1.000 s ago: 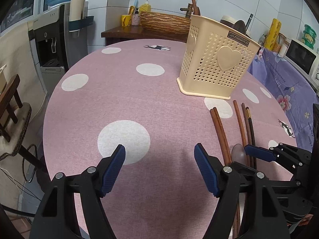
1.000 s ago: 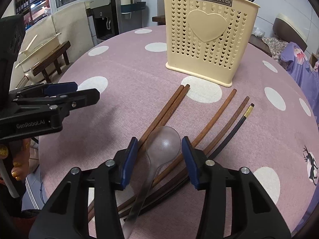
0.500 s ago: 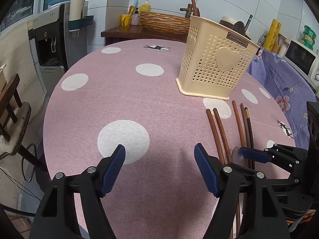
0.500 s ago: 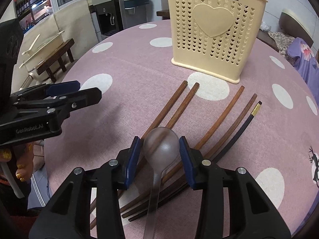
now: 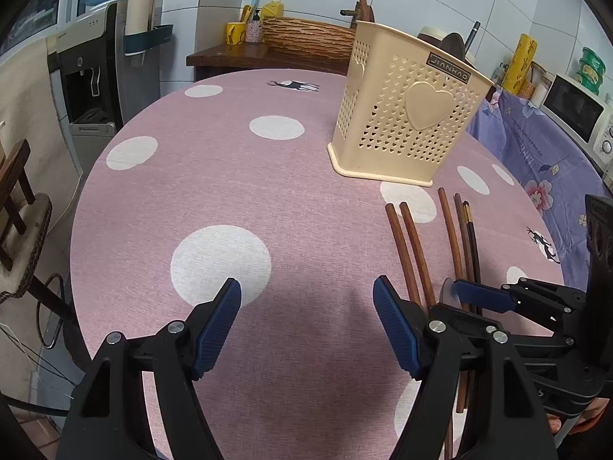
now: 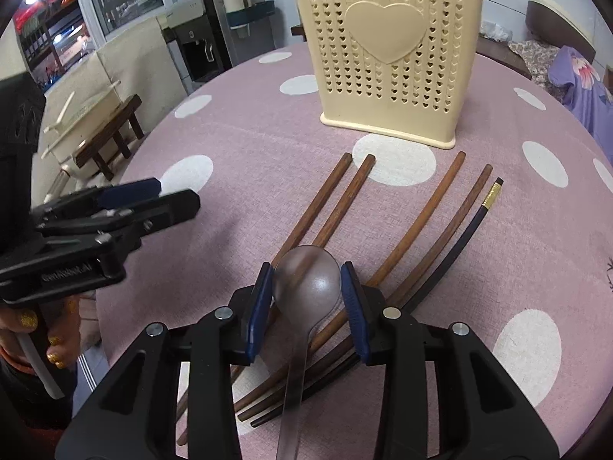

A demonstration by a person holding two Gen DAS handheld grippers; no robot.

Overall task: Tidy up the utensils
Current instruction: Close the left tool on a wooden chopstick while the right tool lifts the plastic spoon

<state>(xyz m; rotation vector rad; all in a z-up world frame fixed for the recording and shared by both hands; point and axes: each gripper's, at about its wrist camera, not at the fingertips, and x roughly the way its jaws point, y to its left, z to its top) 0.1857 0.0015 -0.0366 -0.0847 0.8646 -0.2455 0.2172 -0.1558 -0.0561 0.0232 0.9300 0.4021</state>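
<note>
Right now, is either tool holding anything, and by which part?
The right tool, jaws just closing, brackets the clear spoon at its bowl; whether the pads already press on it cannot be told. The left tool holds nothing.

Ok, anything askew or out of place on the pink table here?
Yes: the translucent grey plastic spoon lies across the loose brown wooden chopsticks, which fan out unevenly with one black gold-banded chopstick beside them. All lie outside the cream perforated plastic holder. Nothing looks spilled or damaged.
</note>
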